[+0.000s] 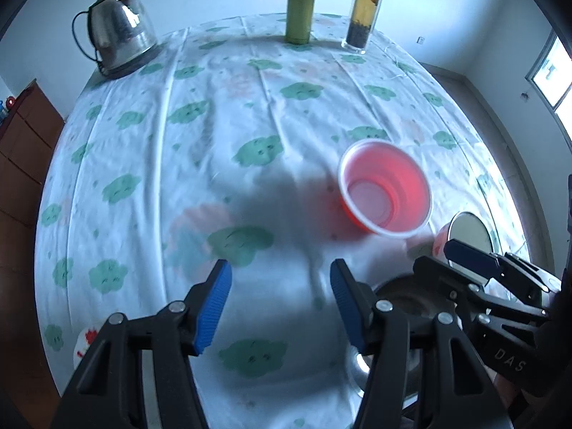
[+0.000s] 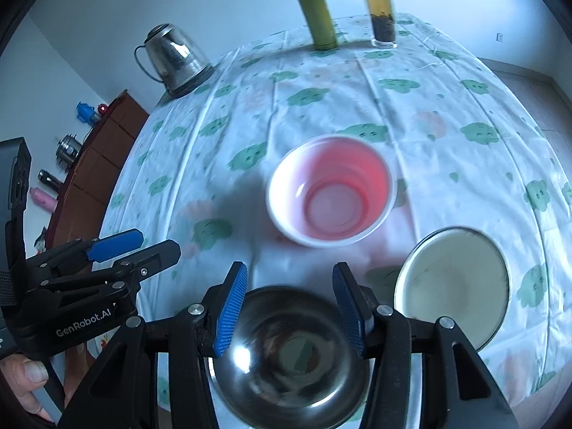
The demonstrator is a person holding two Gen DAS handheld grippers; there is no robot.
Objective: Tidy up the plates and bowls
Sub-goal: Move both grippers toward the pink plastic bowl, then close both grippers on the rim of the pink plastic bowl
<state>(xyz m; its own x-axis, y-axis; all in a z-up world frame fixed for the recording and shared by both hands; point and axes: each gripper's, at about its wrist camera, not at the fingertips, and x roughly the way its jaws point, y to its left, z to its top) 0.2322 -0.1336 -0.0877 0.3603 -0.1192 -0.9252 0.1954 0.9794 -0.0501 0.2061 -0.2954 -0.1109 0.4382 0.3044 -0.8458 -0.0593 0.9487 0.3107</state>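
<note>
A red plastic bowl (image 1: 386, 189) with a white rim stands upright on the tablecloth; it also shows in the right wrist view (image 2: 330, 189). A steel bowl (image 2: 289, 354) sits just below my right gripper (image 2: 289, 307), which is open above its far rim. A round metal plate (image 2: 452, 282) lies to the right of it, seen also in the left wrist view (image 1: 468, 230). My left gripper (image 1: 280, 302) is open and empty over bare cloth, left of the steel bowl (image 1: 400, 307). The right gripper (image 1: 475, 257) shows at the right in the left wrist view.
A steel kettle (image 1: 119, 28), a green flask (image 1: 300, 7) and a glass tea bottle (image 1: 364, 12) stand along the table's far edge. A brown cabinet (image 2: 96, 164) with bottles stands left of the table. The left gripper (image 2: 118, 243) shows at the left in the right wrist view.
</note>
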